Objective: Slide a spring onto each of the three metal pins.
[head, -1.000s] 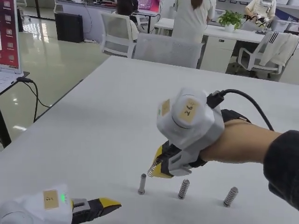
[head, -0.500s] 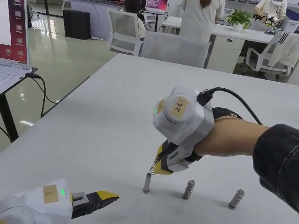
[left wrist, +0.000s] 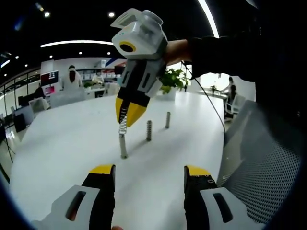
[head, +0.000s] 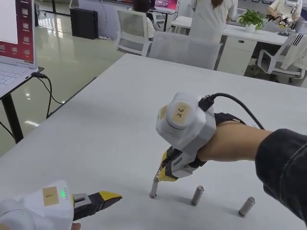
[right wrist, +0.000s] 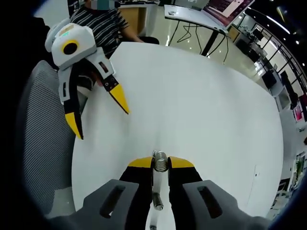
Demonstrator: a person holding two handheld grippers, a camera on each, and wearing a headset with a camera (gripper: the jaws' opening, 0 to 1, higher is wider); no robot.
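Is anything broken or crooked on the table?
Nothing stands out. One pin with a spring and a second one stand upright, and the right gripper holds the last spring right over the bare pin. No spill or damage shows.

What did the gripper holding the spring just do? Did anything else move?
The right gripper, shut on the spring, moved closer to the bare pin. The spring's lower end is now right at the pin's top. Nothing was let go. The left gripper stayed open, low over the table. The middle pin and the end pin kept their springs.
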